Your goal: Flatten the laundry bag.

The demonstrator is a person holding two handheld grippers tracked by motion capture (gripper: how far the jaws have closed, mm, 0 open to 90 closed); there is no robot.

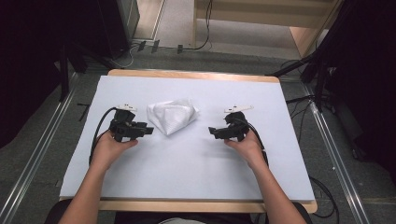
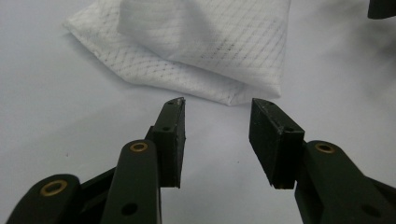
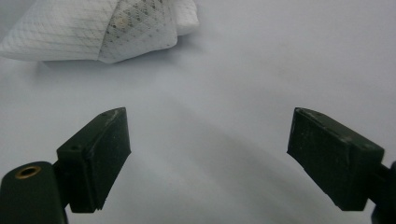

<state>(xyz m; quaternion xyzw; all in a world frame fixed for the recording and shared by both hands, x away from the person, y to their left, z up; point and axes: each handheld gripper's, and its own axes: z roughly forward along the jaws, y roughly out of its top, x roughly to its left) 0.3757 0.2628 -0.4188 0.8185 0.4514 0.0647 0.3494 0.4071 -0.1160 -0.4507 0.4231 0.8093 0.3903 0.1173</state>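
Hands rest on the white counter (image 1: 187, 158), each gripping a tool. Left tool (image 1: 148, 130) lies just beside the folded white cloth (image 1: 171, 115), its jaws parted, nothing between them, tips near the cloth's edge without touching. That cloth sits between both tools, nearer the left one. Right tool (image 1: 211, 131) points toward the cloth from well apart, jaws spread wide and empty.
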